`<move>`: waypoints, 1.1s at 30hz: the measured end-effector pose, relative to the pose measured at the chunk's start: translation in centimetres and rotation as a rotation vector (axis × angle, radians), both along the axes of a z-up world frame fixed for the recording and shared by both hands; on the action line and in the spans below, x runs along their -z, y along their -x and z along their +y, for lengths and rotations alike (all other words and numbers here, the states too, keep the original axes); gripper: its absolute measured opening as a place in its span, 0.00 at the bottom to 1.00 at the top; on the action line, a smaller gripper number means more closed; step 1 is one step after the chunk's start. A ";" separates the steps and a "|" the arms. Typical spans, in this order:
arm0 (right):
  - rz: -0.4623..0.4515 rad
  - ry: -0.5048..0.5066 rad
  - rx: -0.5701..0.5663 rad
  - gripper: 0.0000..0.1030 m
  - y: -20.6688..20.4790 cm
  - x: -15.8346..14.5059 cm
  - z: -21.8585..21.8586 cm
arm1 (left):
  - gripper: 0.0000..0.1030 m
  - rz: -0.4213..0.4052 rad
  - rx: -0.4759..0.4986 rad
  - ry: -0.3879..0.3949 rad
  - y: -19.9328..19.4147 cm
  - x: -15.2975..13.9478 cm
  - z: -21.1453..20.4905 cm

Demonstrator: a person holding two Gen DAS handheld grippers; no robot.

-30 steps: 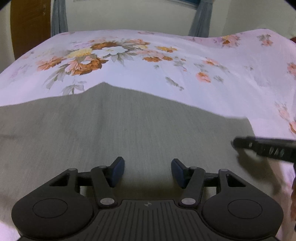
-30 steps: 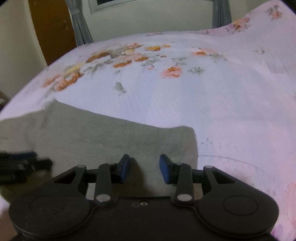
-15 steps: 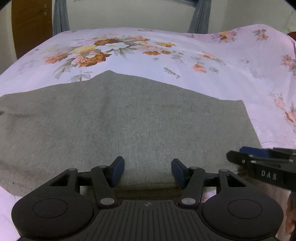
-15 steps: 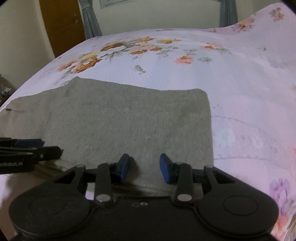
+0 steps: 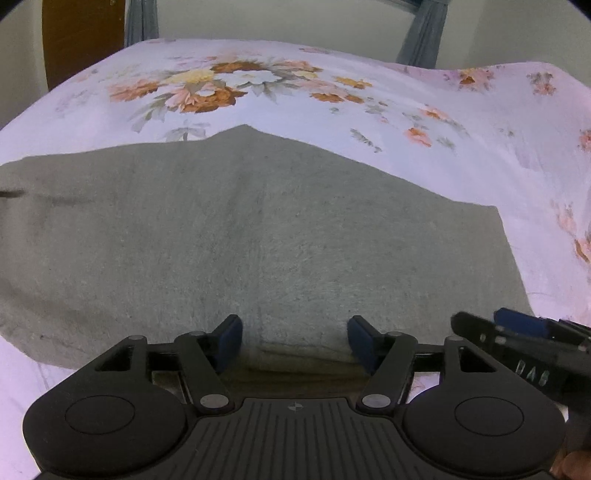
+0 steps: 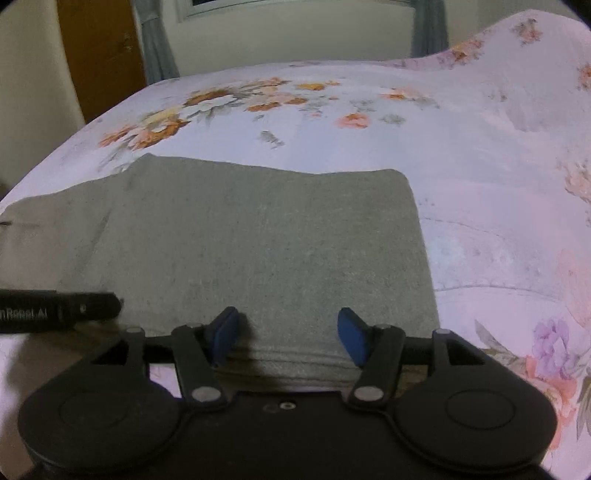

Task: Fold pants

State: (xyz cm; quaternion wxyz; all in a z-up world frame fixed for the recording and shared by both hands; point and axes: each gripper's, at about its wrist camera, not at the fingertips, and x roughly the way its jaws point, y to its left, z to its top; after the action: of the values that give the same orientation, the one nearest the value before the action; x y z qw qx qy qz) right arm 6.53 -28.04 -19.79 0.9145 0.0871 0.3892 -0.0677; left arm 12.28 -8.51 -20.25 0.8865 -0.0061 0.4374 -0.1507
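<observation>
Grey pants (image 5: 258, 236) lie flat on the flowered bedsheet, one layer folded over another, and they also show in the right wrist view (image 6: 266, 240). My left gripper (image 5: 294, 341) is open and empty at the near folded edge of the pants. My right gripper (image 6: 290, 338) is open and empty at the same near edge, closer to the pants' right end. The right gripper's fingers (image 5: 517, 339) show at the lower right of the left wrist view. The left gripper's fingers (image 6: 74, 308) show at the left of the right wrist view.
The bedsheet (image 5: 406, 110) is pale pink with orange flowers and spreads beyond the pants (image 6: 498, 184). A wooden door (image 6: 99, 55), grey curtains (image 5: 421, 33) and a wall stand behind the bed.
Both grippers have drawn back toward the near edge of the pants and opened wider. The pants now lie flat and still on the bed.
</observation>
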 end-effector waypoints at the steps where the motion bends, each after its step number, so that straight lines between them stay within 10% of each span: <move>1: -0.012 -0.028 0.006 0.57 0.0 -0.4 0.0 | 0.63 0.003 -0.004 0.012 0.0 -0.1 0.2; 33: -0.019 0.025 -0.192 0.53 -3.5 -0.6 9.0 | 0.63 -0.079 -0.139 -0.031 -1.2 -1.0 10.0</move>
State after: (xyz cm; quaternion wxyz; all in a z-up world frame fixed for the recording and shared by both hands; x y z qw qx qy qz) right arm 10.00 -19.04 -19.16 0.9214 0.0385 0.3863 0.0162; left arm 13.50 1.49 -19.29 0.9113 -0.0170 0.4031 -0.0821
